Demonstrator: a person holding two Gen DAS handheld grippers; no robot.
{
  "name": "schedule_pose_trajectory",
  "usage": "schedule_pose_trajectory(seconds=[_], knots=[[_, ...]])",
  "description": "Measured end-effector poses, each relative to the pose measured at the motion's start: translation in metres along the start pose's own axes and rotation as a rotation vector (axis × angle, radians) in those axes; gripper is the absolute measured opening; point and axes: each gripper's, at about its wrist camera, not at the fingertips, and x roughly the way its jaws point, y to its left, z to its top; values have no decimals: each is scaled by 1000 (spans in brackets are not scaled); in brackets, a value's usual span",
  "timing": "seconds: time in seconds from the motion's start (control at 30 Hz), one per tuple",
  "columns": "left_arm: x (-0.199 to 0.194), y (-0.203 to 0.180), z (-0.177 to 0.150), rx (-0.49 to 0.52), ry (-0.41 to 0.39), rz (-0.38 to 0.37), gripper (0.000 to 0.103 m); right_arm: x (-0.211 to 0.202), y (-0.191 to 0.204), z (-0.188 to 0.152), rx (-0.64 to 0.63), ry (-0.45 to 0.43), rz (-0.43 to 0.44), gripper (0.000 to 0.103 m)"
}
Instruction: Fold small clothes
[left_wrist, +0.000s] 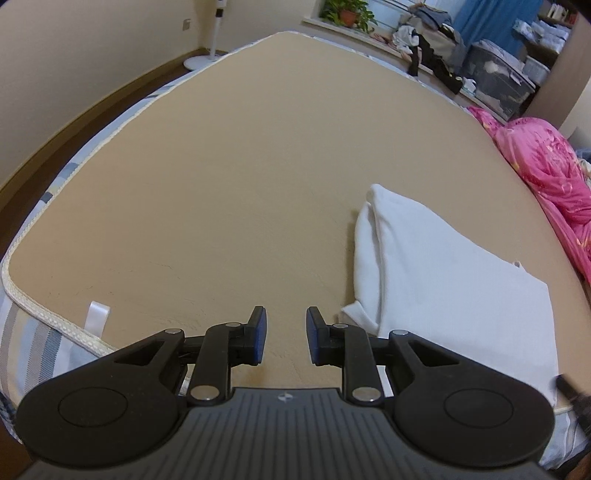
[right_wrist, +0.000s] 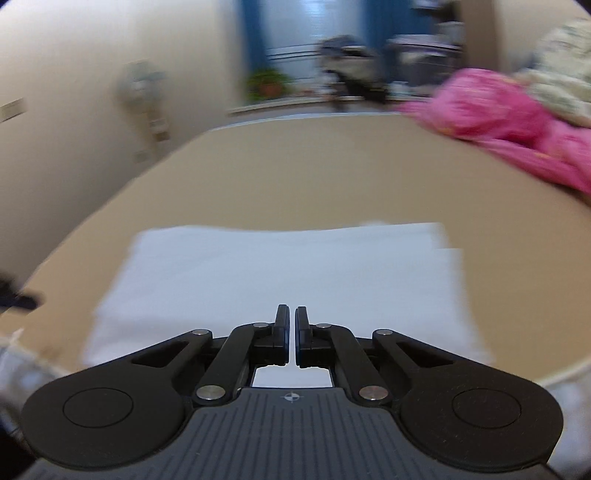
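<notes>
lying folded on the bed (right_wrist: 295, 177), white garment (right_wrist: 280, 273) under closed right claw (right_wrist: 290, 334).

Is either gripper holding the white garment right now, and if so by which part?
Neither. The left gripper is open over bare mattress; the right gripper is shut on nothing above the white garment.

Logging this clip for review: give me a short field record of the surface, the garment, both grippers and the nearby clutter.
surface: tan mattress cover
garment: white garment, folded, lying flat near the bed's front edge
left gripper: left gripper open, nothing between the fingers, beside the garment and not touching it
right gripper: right gripper shut, empty, above the garment
other fabric: pink quilt bunched at the far right of the bed
background: potted plant, clothes pile
image quality: right wrist view motion-blurred
</notes>
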Motion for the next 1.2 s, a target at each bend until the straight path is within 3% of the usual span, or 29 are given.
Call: schedule_pose_trajectory(seconds=[0.13,0.27,0.3,0.43,0.6,0.73,0.8,1.0,1.1,1.2], knots=[[3,16,4,-47,16,2,26,37,80,-8,-115,41,144,3],[8,31,8,-71,32,8,26,69,142,-13,-252,88,234,5],[11,34,11,-76,35,9,26,76,154,-15,-287,99,243,8],[15,47,17,-97,45,9,26,103,176,-30,-404,175,239,37],[20,50,22,-106,47,2,26,117,185,-38,-479,196,209,37],[22,46,22,-103,48,1,27,121,181,-36,-498,193,205,19],[24,45,23,-101,53,3,27,121,178,-36,-489,192,215,10],[28,38,21,-81,60,21,27,106,163,-1,-372,155,282,8],[32,33,20,-82,68,31,27,83,127,46,-199,82,314,7],[35,19,20,-65,71,34,27,48,58,91,30,-23,314,7]])
